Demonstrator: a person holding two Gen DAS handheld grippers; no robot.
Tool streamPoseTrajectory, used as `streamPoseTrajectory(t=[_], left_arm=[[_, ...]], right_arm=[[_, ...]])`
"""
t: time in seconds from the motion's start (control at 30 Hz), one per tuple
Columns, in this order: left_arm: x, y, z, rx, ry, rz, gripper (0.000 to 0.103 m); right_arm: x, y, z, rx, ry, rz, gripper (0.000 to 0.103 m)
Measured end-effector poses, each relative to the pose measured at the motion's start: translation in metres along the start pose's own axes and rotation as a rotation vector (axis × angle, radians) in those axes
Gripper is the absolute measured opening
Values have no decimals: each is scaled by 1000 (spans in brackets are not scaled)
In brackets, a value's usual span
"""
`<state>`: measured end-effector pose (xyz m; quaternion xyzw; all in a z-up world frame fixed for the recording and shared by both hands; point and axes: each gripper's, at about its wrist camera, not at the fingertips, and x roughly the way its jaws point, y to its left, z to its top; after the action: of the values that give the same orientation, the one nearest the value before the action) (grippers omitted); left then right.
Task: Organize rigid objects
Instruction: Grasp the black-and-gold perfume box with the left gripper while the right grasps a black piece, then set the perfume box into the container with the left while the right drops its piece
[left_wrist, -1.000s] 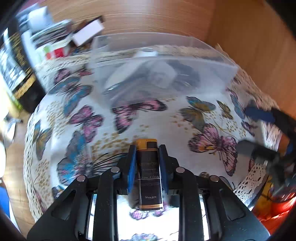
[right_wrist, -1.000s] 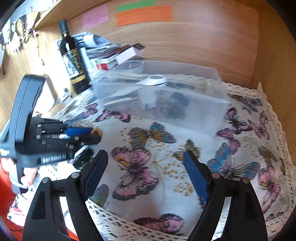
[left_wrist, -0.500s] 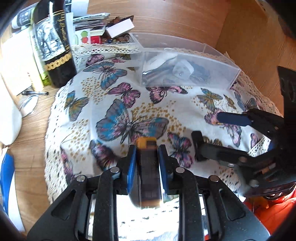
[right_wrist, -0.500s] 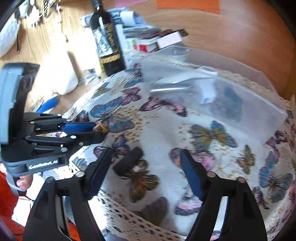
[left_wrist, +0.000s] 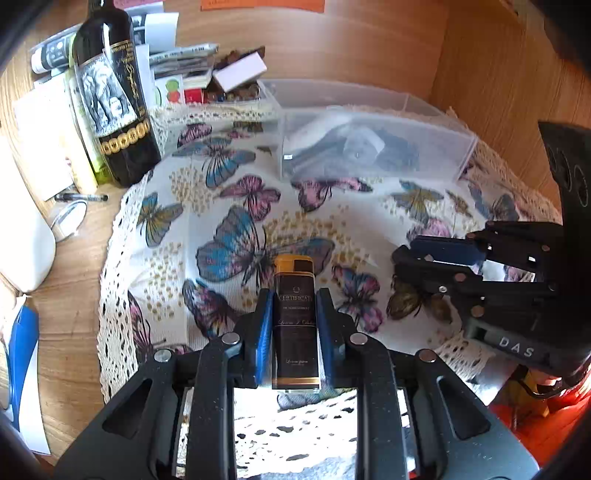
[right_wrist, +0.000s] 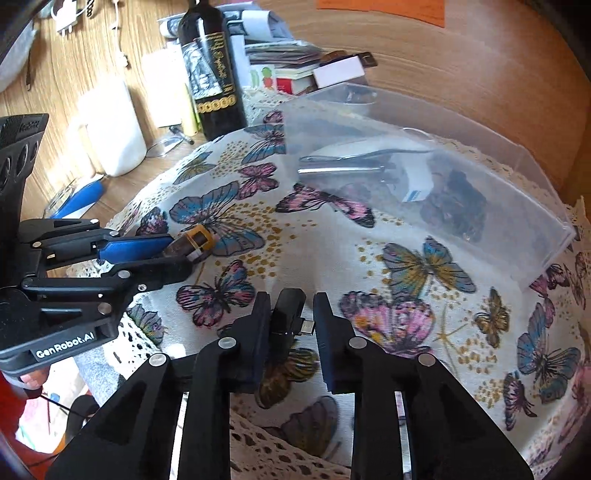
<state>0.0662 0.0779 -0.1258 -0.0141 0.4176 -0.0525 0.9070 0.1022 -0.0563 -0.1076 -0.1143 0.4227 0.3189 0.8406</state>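
Right wrist view: black plastic USB adapter (right_wrist: 286, 314) pinched by right gripper (right_wrist: 290, 325); brown, gold-capped lighter (left_wrist: 294, 314) pinched by left gripper (left_wrist: 291, 325); both were outside the clear plastic bin (right_wrist: 480, 155), partly filled.

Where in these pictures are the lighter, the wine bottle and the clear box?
lighter (left_wrist: 294, 314): left wrist view, on its dark printed body.
wine bottle (right_wrist: 210, 81): right wrist view, on its label.
clear box (left_wrist: 436, 147): left wrist view, on its front wall.
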Motion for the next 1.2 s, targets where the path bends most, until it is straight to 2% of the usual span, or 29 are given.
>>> streamPoseTrajectory(t=[0.63, 0.93, 1.03, 1.2], left_arm=[[-38, -25, 77, -9, -241, -40, 23], [-27, -40, 120, 8, -277, -40, 23], [-17, -43, 131, 4, -281, -43, 23], [11, -46, 146, 13, -231, -42, 23]], right_arm=[[-73, -77, 29, 101, -235, -153, 21], [-82, -106, 59, 106, -310, -192, 21], [-74, -116, 66, 114, -308, -196, 21], [-53, -129, 70, 139, -269, -194, 21]])
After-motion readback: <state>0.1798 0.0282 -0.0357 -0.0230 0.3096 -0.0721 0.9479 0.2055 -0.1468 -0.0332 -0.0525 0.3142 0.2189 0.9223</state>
